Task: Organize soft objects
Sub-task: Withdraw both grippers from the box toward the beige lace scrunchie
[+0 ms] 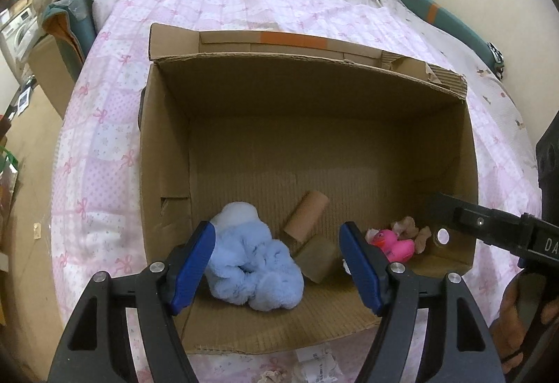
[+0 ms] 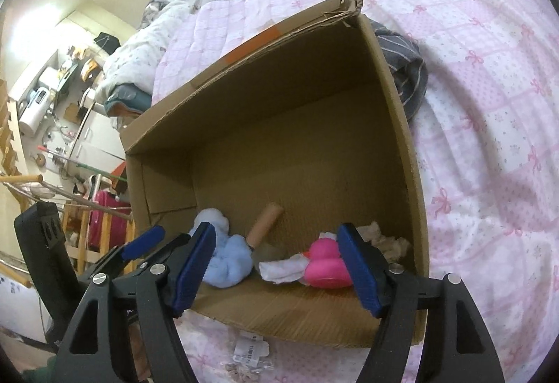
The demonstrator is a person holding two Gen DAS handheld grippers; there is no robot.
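An open cardboard box (image 1: pixel 167 152) sits on the pink quilt. Inside lie a light blue plush (image 1: pixel 255 267), a cardboard tube (image 1: pixel 307 215), a tan sponge block (image 1: pixel 318 259), a pink rubber duck (image 1: pixel 394 243) and a beige crumpled piece (image 1: pixel 408 227). My left gripper (image 1: pixel 279 273) is open and empty above the box's near edge, over the plush. My right gripper (image 2: pixel 276 267) is open and empty, with the pink duck (image 2: pixel 325 264) and a white cloth (image 2: pixel 283 269) between its fingers' line of sight. The blue plush (image 2: pixel 227 257) and the tube (image 2: pixel 265 220) show there too.
The pink quilt (image 1: pixel 104 145) covers the bed around the box (image 2: pixel 408 145). A striped grey garment (image 2: pixel 408 68) lies behind the box's right wall. A paper tag (image 2: pixel 249 349) lies on the quilt in front of the box. Cluttered shelves and a pink suitcase (image 2: pixel 101 218) stand left of the bed.
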